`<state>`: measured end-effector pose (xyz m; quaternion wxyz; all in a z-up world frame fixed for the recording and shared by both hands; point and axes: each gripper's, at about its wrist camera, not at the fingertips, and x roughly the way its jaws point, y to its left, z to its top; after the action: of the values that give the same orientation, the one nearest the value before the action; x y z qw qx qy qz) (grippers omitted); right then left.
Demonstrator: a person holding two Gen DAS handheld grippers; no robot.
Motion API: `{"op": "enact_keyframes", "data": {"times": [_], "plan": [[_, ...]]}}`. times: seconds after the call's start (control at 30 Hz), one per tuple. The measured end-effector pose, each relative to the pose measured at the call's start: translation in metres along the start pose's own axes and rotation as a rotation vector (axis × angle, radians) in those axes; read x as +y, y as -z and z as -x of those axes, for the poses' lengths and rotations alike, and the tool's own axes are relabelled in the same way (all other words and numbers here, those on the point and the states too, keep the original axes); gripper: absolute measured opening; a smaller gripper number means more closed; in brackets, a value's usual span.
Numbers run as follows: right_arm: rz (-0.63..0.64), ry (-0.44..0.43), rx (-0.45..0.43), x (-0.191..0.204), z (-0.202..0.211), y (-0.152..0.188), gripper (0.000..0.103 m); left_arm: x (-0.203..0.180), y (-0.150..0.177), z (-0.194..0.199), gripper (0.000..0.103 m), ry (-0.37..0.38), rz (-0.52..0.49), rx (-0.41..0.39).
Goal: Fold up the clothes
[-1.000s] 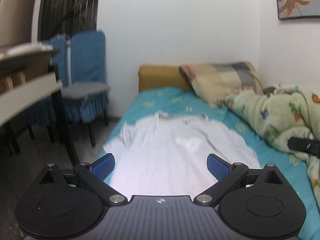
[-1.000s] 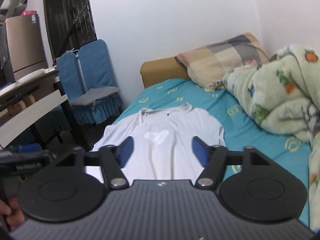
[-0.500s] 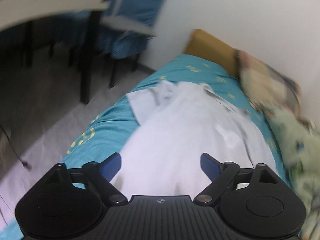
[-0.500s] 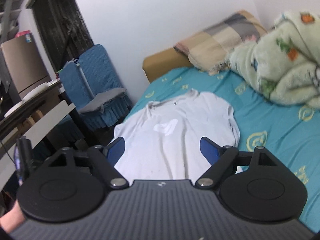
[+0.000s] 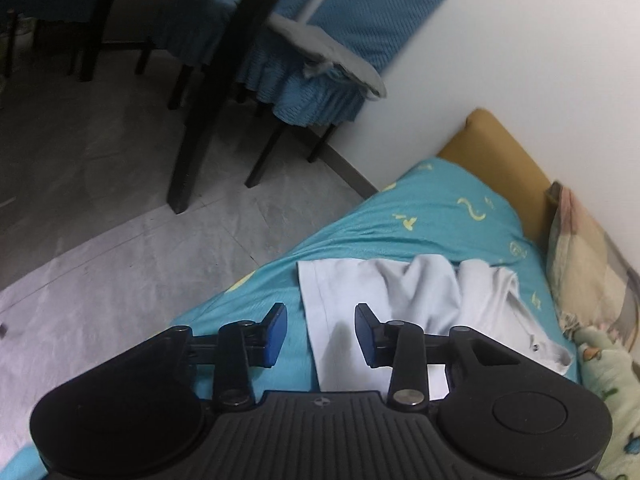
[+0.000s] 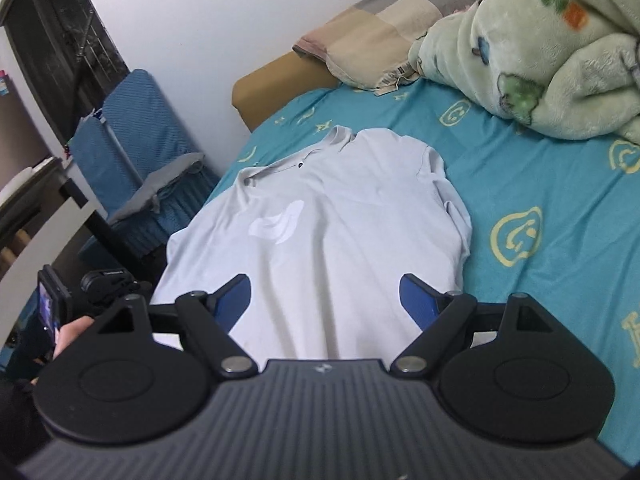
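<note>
Now, from the left wrist, the left gripper (image 5: 321,334), jaws just narrowing but unclenched, straddles the white shirt's (image 5: 400,304) sleeve hem at twelve o'clock, awaiting a pinch, while from the right wrist, the right gripper (image 6: 325,300) hangs released over the body, spread on the bed (image 6: 540,184).

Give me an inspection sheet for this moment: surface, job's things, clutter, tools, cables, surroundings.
Surface: bed with a teal patterned sheet.
Job's things: white T-shirt lying flat, collar toward the headboard, not yet folded.
Clutter: green fleece blanket bunched at the far side; plaid pillow at the head.
Tools: left tool has just been closing, sleeve edge between its pads, no grip seen; right tool open above the hem.
Cables: nothing seen.
Surroundings: blue-covered chair, dark table leg, grey floor, white wall.
</note>
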<state>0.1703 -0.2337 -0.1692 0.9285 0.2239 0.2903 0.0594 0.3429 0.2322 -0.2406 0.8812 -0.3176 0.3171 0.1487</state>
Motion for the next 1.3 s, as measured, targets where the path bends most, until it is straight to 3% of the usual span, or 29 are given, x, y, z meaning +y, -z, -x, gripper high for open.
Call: {"op": "enact_keyframes", "data": {"times": [0.13, 0.17, 0.3, 0.37, 0.5, 0.6, 0.67, 0.73, 0.83, 0.9, 1.07, 1.17, 1.3], "plan": [[-0.001, 0.031, 0.012, -0.004, -0.017, -0.002, 0.083, 0.000, -0.003, -0.026, 0.028, 0.047, 0.013, 0.016], [-0.011, 0.035, 0.017, -0.006, -0.019, -0.002, 0.083, -0.003, -0.004, -0.029, 0.020, 0.057, -0.003, 0.018], [-0.012, 0.047, 0.023, -0.005, -0.024, 0.000, 0.083, -0.019, -0.016, -0.045, 0.005, 0.078, -0.130, 0.066], [-0.001, 0.054, 0.022, -0.003, -0.026, 0.000, 0.083, -0.030, -0.027, -0.049, 0.005, 0.058, -0.203, 0.071], [0.024, 0.076, 0.008, 0.002, -0.031, -0.002, 0.083, -0.059, -0.071, -0.053, 0.004, -0.068, -0.325, 0.043], [0.047, 0.097, -0.021, 0.005, -0.033, -0.006, 0.083, -0.083, -0.112, -0.050, 0.004, -0.209, -0.418, -0.052], [0.058, 0.107, -0.031, 0.005, -0.036, -0.009, 0.083, -0.087, -0.128, -0.054, 0.004, -0.282, -0.422, -0.074], [0.071, 0.116, -0.043, 0.006, -0.037, -0.010, 0.083, -0.083, -0.135, -0.056, 0.005, -0.298, -0.365, -0.058], [0.099, 0.122, -0.061, 0.007, -0.037, -0.012, 0.083, -0.074, -0.128, -0.042, 0.017, -0.238, -0.313, -0.077], [0.107, 0.119, -0.067, 0.008, -0.036, -0.013, 0.083, -0.070, -0.116, -0.027, 0.042, -0.208, -0.306, -0.057], [0.120, 0.086, -0.086, 0.014, -0.027, -0.015, 0.083, -0.050, -0.065, 0.048, 0.067, -0.103, -0.349, -0.030], [0.137, 0.069, -0.103, 0.017, -0.016, -0.014, 0.083, -0.035, -0.021, 0.108, 0.075, -0.040, -0.373, -0.004], [0.160, 0.062, -0.126, 0.019, -0.001, -0.014, 0.083, -0.001, 0.039, 0.167, 0.074, -0.023, -0.328, 0.205]]}}
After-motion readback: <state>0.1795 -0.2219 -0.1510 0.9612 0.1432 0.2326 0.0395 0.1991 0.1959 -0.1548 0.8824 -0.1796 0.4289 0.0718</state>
